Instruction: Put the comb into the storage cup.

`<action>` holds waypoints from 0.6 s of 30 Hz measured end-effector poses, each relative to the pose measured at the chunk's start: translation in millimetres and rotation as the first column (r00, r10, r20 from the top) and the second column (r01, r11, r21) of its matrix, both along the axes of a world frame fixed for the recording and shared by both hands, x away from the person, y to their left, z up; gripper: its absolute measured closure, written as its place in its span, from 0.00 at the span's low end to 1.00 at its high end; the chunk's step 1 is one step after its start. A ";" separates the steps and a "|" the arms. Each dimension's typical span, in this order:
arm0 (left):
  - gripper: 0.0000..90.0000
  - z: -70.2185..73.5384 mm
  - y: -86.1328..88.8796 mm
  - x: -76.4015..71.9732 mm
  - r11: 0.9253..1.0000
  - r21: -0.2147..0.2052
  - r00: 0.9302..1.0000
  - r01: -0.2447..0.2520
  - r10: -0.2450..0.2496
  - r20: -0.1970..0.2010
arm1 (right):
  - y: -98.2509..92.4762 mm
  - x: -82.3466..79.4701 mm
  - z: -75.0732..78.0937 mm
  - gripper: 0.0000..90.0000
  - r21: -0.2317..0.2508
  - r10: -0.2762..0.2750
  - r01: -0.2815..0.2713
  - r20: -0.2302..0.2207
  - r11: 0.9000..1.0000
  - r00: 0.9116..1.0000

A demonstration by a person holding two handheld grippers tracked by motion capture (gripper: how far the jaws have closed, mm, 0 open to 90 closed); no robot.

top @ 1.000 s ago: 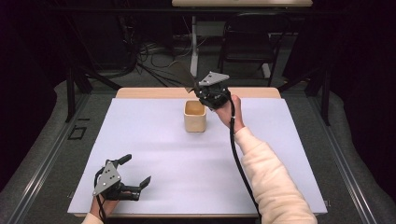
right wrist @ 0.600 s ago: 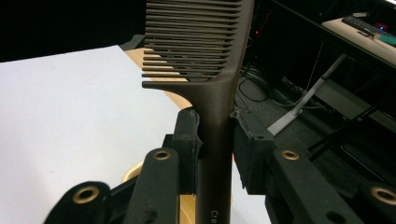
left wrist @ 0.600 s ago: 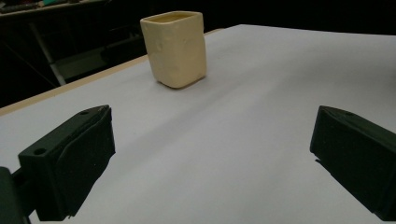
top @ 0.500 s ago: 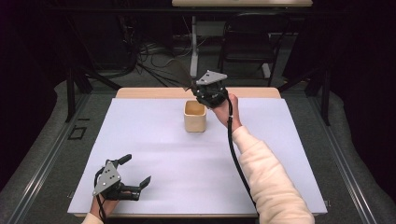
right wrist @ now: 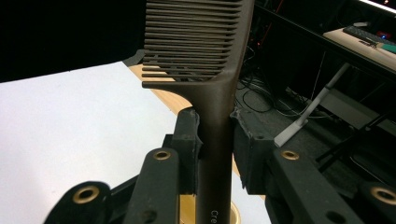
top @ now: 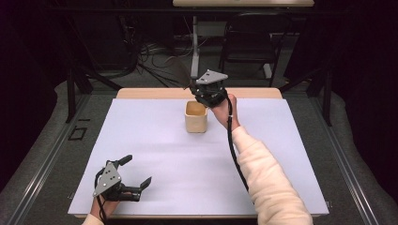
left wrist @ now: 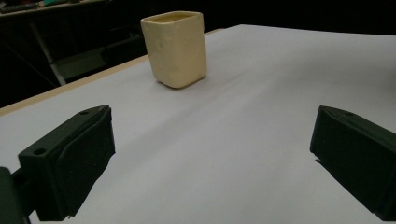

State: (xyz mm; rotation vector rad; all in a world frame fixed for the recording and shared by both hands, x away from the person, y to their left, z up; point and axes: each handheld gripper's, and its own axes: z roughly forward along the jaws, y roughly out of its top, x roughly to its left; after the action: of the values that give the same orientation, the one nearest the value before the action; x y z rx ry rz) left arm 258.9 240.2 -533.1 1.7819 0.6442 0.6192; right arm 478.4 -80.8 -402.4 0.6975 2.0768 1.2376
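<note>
Comb poised over the cup

Our right gripper (top: 202,92) has its jaws pinching the brown comb (right wrist: 205,70) by the handle, long axis upright, teeth up, handle end just above the mouth of the cream cup (top: 195,117) on the counter (top: 155,140). Our left gripper (top: 133,180), jaws spread and empty, rests well apart at the near edge.

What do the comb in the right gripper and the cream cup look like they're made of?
Comb: probably hard plastic, dark brown, matte; the teeth are thin, even and moulded in one piece with the handle. Cup: cream, smooth with a dull sheen, shallow dimples and rounded corners; glazed ceramic or moulded plastic, the look leaves that open.
</note>
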 end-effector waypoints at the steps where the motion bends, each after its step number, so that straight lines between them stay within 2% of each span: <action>1: 0.00 0.0 -0.1 0.0 1.000 -0.002 1.000 -0.001 0.001 -0.001 | 0.4 0.4 -0.3 0.80 0.007 0.001 -0.001 -0.001 1.000 1.000; 18: 0.00 -0.2 0.0 0.0 1.000 -0.001 1.000 -0.001 0.001 -0.001 | 7.0 7.7 -7.7 0.80 0.070 0.013 -0.013 -0.003 0.997 1.000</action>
State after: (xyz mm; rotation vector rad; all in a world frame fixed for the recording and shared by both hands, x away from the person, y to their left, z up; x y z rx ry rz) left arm 258.9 240.1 -533.3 1.7807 0.6463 0.6187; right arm 486.1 -73.8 -410.1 0.7187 2.0523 1.3222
